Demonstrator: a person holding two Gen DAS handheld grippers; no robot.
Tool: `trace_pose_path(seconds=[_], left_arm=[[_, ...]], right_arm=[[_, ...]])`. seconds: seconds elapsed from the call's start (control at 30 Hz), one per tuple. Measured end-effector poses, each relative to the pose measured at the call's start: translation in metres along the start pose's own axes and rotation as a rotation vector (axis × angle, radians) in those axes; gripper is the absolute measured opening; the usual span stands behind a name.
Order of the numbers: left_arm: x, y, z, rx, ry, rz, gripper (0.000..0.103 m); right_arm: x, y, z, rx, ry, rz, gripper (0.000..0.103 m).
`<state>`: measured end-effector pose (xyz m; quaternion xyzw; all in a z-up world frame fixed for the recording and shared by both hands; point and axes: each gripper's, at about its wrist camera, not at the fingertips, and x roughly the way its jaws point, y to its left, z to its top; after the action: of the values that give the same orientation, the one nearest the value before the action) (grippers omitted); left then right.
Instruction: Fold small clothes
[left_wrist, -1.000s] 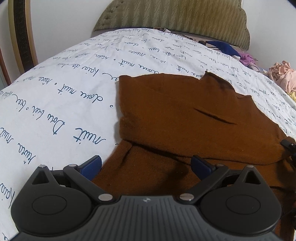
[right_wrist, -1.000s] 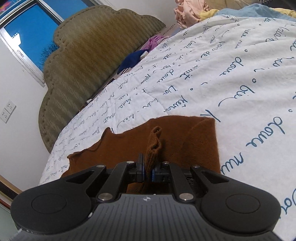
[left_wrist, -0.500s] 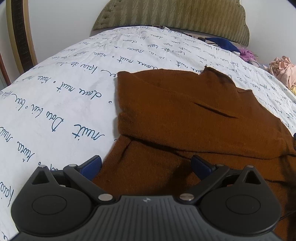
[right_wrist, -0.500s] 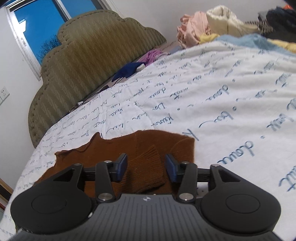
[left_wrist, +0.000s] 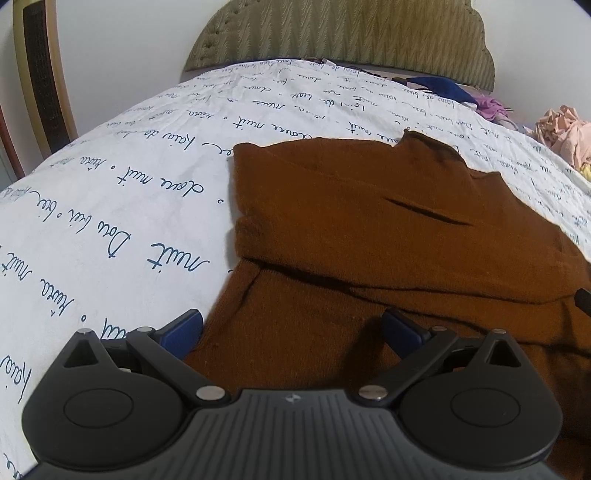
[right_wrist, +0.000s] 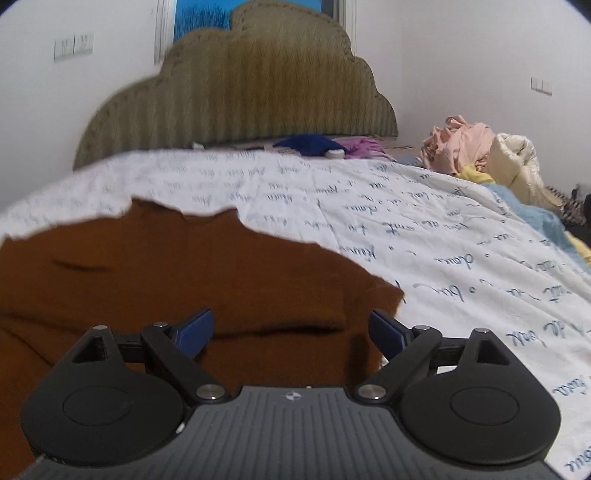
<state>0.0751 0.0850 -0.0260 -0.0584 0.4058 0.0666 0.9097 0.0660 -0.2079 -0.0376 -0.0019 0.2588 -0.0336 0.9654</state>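
A brown sweater is laid flat on the bed, collar pointed toward the headboard. A second ago its cuff was pinched by the right tongs; these are now spread wide, as are the left tongs, nothing gripped.

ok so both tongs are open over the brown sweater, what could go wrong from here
1. The folded upper layer of the brown sweater lies loose with a ridge along its fold; a pinch near it could drag that layer askew.
2. The left tongs straddle the sweater's edge and the printed sheet, so closing might catch the sheet too.
3. The right tongs are beside the sweater's corner; a shallow pinch may slip off.
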Motion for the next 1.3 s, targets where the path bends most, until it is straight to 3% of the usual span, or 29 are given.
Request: trace_pose_path(seconds=[0.17, 0.5, 1.3], left_arm=[[0.003, -0.008, -0.01, 0.064, -0.028, 0.039, 0.103], [0.004, -0.01, -0.022, 0.076, -0.091, 0.058, 0.103], [0.003, -0.009, -0.032, 0.078, -0.149, 0.05, 0.103]], right_arm=[[0.004, -0.013, -0.01, 0.074, 0.034, -0.005, 0.094], [0.008, -0.023, -0.02, 0.12, 0.06, 0.007, 0.103], [0.012, -0.034, -0.024, 0.195, 0.083, 0.049, 0.103]])
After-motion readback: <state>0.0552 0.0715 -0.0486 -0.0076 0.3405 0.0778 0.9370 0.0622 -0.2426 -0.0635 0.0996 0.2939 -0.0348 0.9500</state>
